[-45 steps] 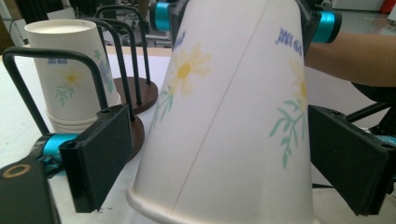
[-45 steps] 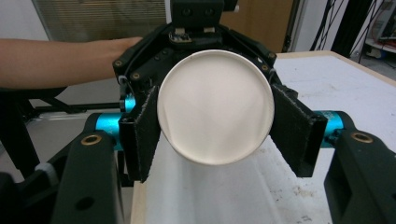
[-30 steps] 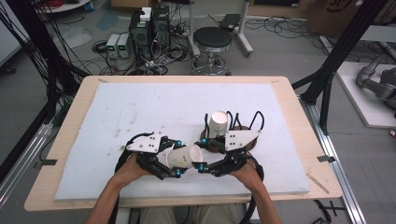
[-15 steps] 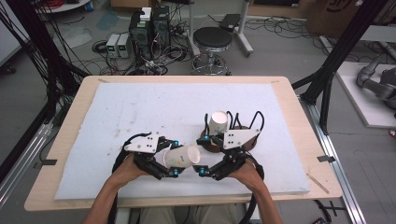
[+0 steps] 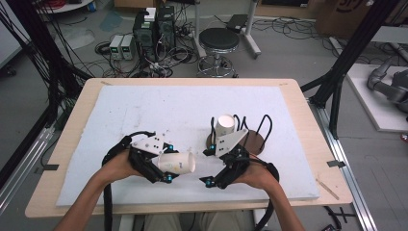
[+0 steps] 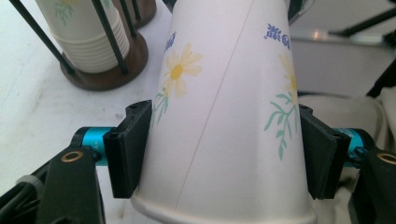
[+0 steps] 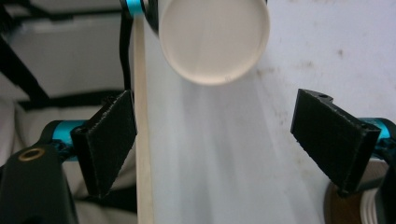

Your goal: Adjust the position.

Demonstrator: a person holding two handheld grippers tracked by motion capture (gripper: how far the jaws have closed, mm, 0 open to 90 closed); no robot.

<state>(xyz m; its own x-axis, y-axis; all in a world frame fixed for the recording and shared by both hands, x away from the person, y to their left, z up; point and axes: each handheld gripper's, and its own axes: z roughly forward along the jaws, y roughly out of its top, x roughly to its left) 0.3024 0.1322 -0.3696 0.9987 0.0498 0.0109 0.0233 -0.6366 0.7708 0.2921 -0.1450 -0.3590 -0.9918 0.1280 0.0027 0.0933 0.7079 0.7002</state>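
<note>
we see the left gripper (image 5: 166, 168) pinching a flowered paper cup (image 6: 224, 121) on its side, above the white mat (image 5: 159, 108) near the front; the right gripper (image 5: 219, 175) is spread, empty, facing the cup's base.

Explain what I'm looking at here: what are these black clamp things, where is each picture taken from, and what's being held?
No robot: a person holds a hand-operated gripper in each hand. The high view looks down on the white-covered table. The other two pictures come from cameras riding on each gripper, looking along its black fingers. The left gripper is clamped on a flowered paper cup, lying sideways in the air. The right gripper is open and empty, facing the cup's bottom. Behind it stands a brown cup rack with a stack of cups.
</note>
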